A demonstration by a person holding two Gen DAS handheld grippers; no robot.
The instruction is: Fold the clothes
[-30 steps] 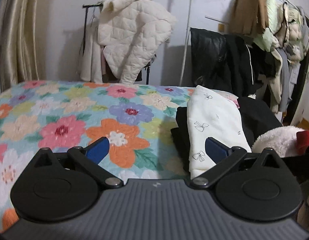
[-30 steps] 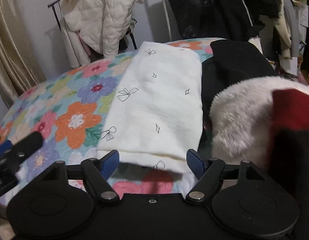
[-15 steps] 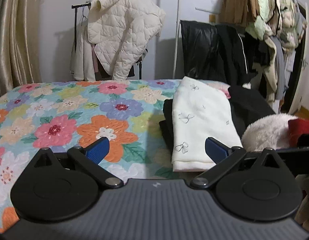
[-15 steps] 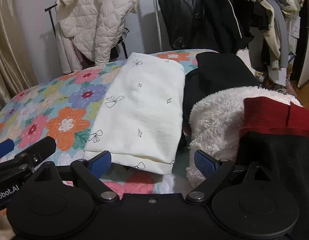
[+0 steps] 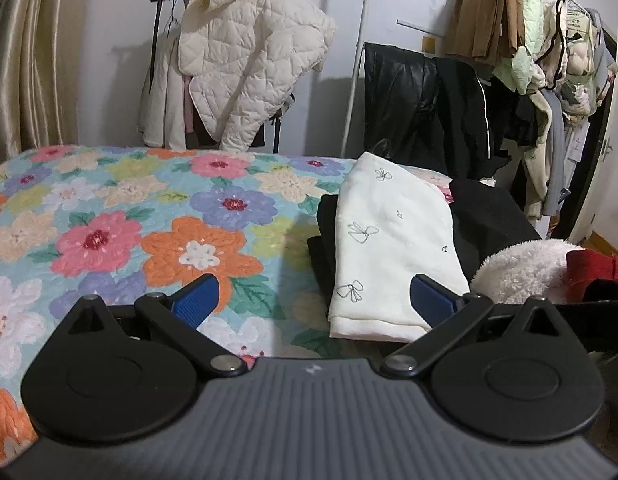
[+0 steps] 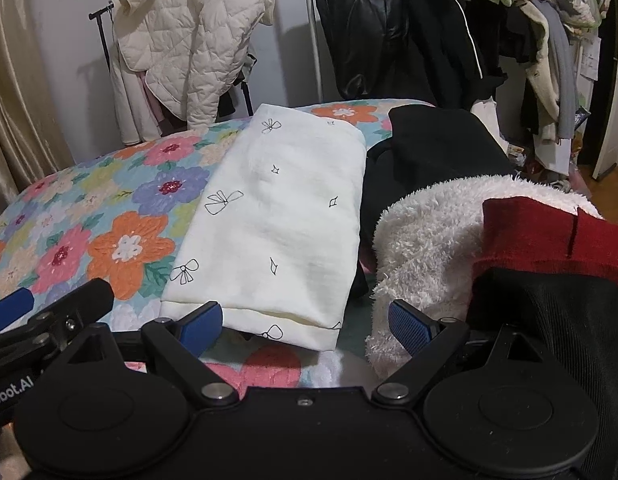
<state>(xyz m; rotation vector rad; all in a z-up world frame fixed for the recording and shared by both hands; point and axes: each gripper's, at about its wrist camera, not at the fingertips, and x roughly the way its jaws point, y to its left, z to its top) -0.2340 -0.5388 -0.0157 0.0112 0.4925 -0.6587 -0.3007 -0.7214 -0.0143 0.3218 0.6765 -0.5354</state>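
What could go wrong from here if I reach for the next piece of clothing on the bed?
1. The fluffy white garment lies tangled with a red one and a black one; the open right gripper might pinch several layers at once.
2. The folded white cloth with bow prints lies beside that pile, so dragging a piece out could disturb its fold.
3. The open left gripper hovers near the cloth's front edge and could snag it.

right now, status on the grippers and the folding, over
Left gripper open, empty. Right gripper open, empty. White bow-print garment folded flat on floral quilt. Fluffy white garment and red garment piled alongside.
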